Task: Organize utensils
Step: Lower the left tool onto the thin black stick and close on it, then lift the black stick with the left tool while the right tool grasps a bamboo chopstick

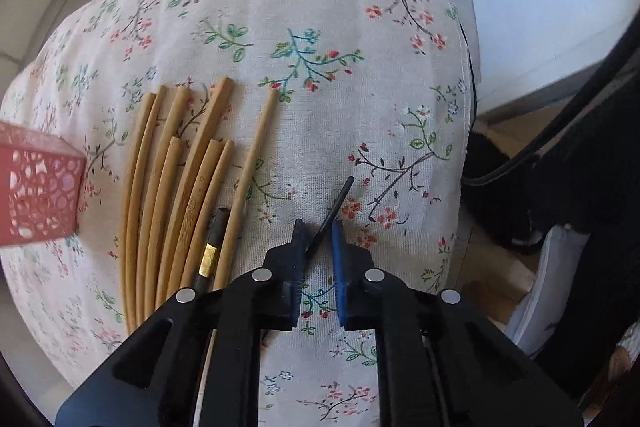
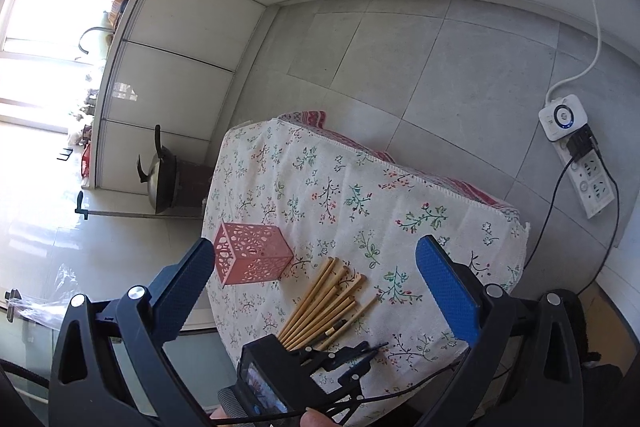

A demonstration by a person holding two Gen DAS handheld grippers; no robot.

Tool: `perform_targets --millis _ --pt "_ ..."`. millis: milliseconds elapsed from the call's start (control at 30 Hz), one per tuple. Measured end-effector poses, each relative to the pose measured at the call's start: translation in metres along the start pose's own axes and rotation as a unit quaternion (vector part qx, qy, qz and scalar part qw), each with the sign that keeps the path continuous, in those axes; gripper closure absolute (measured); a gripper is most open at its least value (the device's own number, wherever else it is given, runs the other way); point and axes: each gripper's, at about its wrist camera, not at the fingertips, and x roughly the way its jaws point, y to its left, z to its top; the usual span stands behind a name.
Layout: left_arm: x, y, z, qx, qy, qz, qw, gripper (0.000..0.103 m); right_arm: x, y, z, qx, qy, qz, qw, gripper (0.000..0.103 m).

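A thin black chopstick lies slanted on the flowered cloth, its near end between the blue ribbed pads of the left tongs. These tongs point straight down at the surface and have closed in on the stick; the pads stand only a little apart, and whether both press on it cannot be told. In the right wrist view the same stick juts out from the left tongs' black tips.

Just to one side is a row of bamboo chopsticks: pale tan, round, smooth and slender, about eight of them, lying close and roughly parallel, blunt ends away from the camera. Among them rests a second black chopstick with a brass-coloured band. From the right wrist they show as a loose fan.

Beyond the bamboo stands a pink holder, a rectangular plastic box with walls pierced by small rounded holes; what it holds cannot be seen. In the left wrist view only its corner shows, at the edge.

The cloth is thin white cotton with a visible weave, printed with sprigs in green, red and blue, and it drapes over the surface's edges.

The right tongs hang above all this with the jaws spread wide and nothing between them. Grey floor tiles and a white power strip lie beyond.
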Motion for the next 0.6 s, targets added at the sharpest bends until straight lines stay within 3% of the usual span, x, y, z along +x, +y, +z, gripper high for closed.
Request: perform_targets --millis 100,200,333,400,500,533,600 --pt "-0.006 0.010 -0.014 -0.041 -0.052 0.007 0.9978 0.099 0.005 -0.002 -0.003 -0.002 0.006 -0.011 1.000 0.005" --pt "-0.024 0.022 -0.038 -0.104 -0.112 -0.002 0.9883 0.099 0.019 -0.004 -0.012 0.001 0.031 -0.023 0.999 0.005" --pt "-0.078 0.027 -0.080 -0.171 -0.205 -0.004 0.9636 0.099 0.054 -0.011 -0.031 0.016 0.093 -0.041 0.995 0.007" --pt "-0.108 0.028 -0.106 -0.209 -0.258 -0.008 0.9432 0.099 0.077 -0.012 -0.046 0.018 0.130 -0.065 0.989 0.017" --pt "-0.144 0.017 -0.144 -0.244 -0.330 -0.016 0.9116 0.099 0.112 -0.018 -0.070 0.019 0.172 -0.118 0.978 0.041" --pt "-0.154 0.012 -0.155 -0.245 -0.348 -0.010 0.9047 0.099 0.121 -0.021 -0.076 0.024 0.180 -0.133 0.974 0.050" --pt "-0.173 0.005 -0.167 -0.238 -0.375 0.009 0.8960 0.099 0.136 -0.029 -0.086 0.051 0.192 -0.142 0.970 0.057"
